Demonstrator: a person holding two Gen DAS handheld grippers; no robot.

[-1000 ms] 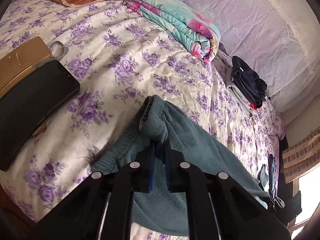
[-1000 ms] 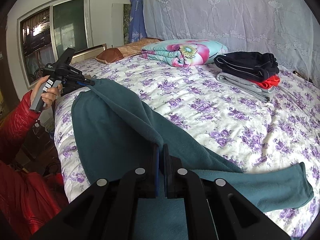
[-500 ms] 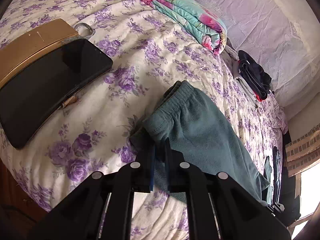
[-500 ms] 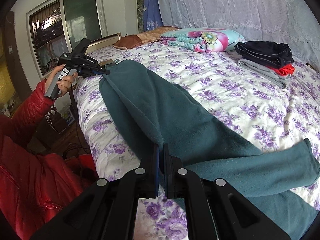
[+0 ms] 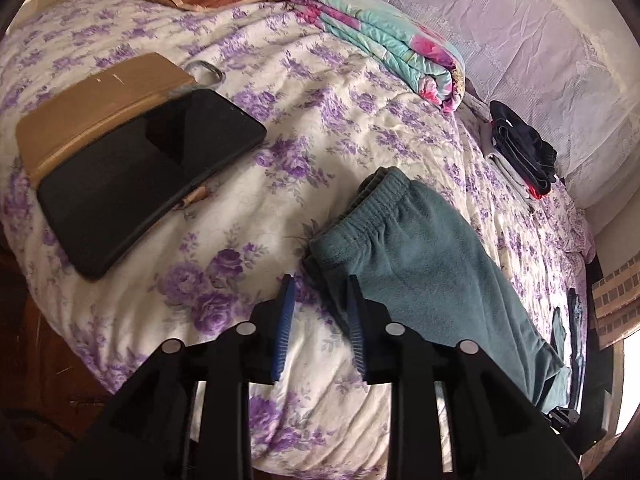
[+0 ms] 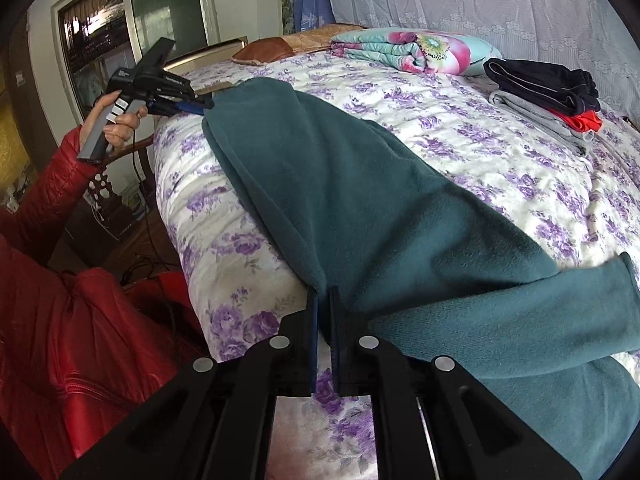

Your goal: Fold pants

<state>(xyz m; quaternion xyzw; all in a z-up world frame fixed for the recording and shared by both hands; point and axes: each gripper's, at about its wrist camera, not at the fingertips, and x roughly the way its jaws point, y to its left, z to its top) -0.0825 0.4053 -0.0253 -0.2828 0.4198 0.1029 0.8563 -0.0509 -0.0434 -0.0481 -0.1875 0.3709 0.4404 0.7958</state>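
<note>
- The left gripper (image 5: pixel 320 300) is spreading its jaws; only flowered bedspread (image 5: pixel 224 280) shows in the gap, and the pads press on nothing.
- The teal pants (image 5: pixel 420 264) lie flat on the bed just ahead and to the right of that gripper, with the elastic waistband (image 5: pixel 376 204) at the end nearest its tips; the right finger overlaps the cloth's near edge, and I cannot tell if it touches.
- Ahead and to the left of the left gripper lie a black tablet (image 5: pixel 148 184) and, beyond it, a tan case (image 5: pixel 100 100).
- Farther ahead sit a folded flowered quilt (image 5: pixel 384 44) and, to the right, a pile of dark clothes (image 5: pixel 520 152).
- The right gripper (image 6: pixel 323 300) has its jaws nearly together and just beginning to part, with the folded edge of the pants (image 6: pixel 360 184) at the narrow slot between the tips.
- From those tips the pants run away up the bed to the left gripper (image 6: pixel 200 104), held by a hand (image 6: pixel 120 124) in a red sleeve (image 6: pixel 52 184); one leg (image 6: pixel 520 320) bends off to the right.
</note>
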